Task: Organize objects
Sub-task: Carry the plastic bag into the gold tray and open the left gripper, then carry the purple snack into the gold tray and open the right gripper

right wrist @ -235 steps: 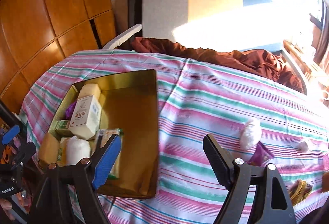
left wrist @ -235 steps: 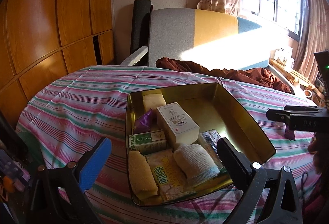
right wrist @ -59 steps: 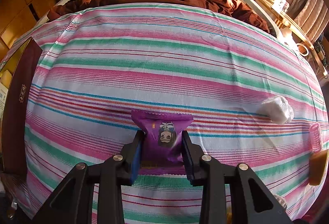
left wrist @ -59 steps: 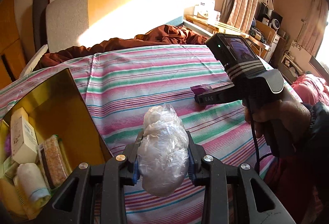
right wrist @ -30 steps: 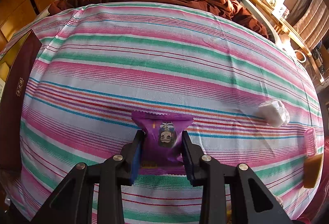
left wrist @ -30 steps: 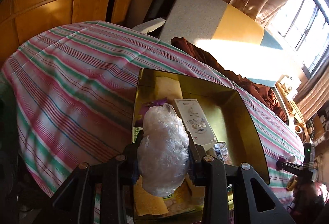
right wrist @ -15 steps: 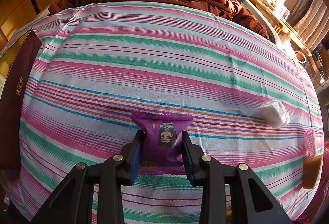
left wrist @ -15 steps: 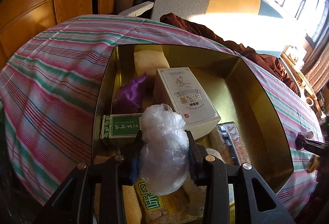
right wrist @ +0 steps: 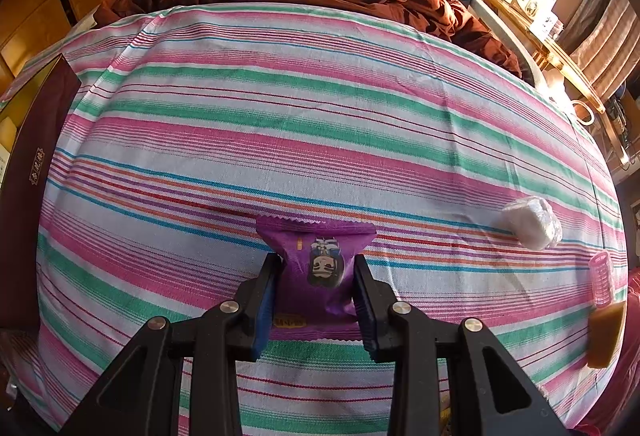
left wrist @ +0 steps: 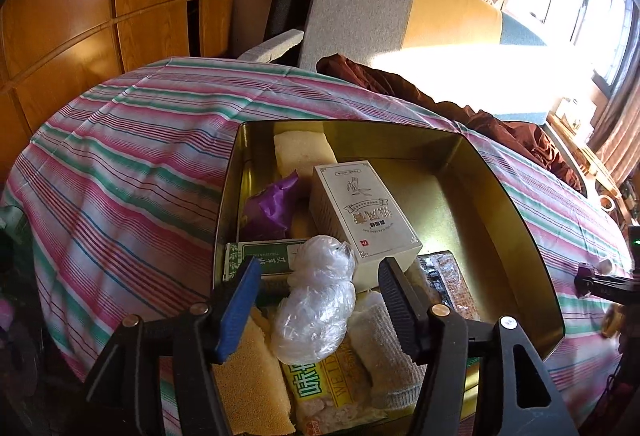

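1. The left tongs [left wrist: 318,300] are now spread wide; half a second ago they were pinching the clear plastic-wrapped bundle [left wrist: 316,310]. The bundle sits between the fingers, touching neither, on top of the things at the near end of the gold tin [left wrist: 516,212].
2. So the bundle is delivered: it rests on a yellow snack packet [left wrist: 320,392], beside a yellow sponge [left wrist: 248,376] and a rolled grey cloth [left wrist: 384,348], just in front of the white box [left wrist: 360,212] and the green box [left wrist: 260,256].
3. It lies high on an uneven pile, so it could roll; the far right part of the tin floor is bare and would take more things.
4. The right tongs [right wrist: 316,278] are unchanged over the last two seconds, pressed onto a purple snack packet [right wrist: 316,252] low over the striped bedcover [right wrist: 320,108].
5. That packet looks like the next item due for the tin, whose dark outer wall [right wrist: 28,164] shows at the far left of the right view.
6. Left on the bedcover, well apart from the packet: a white wrapped lump [right wrist: 530,222], a pink roller [right wrist: 602,282] and a tan block [right wrist: 604,336].
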The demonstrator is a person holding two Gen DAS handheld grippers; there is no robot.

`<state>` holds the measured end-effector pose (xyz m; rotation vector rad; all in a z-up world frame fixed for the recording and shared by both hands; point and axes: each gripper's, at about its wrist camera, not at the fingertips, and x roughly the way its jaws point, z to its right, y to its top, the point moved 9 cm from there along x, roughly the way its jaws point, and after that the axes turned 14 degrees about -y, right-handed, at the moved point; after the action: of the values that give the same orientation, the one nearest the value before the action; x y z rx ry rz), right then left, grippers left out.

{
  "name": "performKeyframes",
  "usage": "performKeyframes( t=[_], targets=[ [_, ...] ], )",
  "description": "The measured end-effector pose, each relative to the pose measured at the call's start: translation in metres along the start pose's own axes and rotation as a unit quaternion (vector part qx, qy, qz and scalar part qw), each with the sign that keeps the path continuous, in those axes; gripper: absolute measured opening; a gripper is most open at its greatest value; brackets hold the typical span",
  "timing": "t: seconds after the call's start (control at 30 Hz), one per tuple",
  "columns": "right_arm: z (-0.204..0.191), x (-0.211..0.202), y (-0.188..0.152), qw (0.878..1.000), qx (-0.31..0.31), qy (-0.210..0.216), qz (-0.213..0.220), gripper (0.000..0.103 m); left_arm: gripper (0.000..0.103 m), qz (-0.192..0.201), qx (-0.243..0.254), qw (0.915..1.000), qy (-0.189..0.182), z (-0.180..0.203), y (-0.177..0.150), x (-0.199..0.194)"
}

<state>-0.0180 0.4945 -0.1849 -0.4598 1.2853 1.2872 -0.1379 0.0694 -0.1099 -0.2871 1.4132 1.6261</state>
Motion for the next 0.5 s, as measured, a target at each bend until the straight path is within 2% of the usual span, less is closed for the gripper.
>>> performKeyframes(
  t=[0.2,0.5],
  targets=[
    [-0.002,-0.002,-0.003,1.0,0.003,0.001,-0.006,0.035,0.065,0.027,0.013,0.9995,0.005,0.006,0.006,-0.02],
    [-0.026,-0.02,-0.017,1.0,-0.005,0.008,-0.014,0.034,0.067,0.034,0.033,0.9989,0.001,0.013,-0.003,-0.035]
  ],
)
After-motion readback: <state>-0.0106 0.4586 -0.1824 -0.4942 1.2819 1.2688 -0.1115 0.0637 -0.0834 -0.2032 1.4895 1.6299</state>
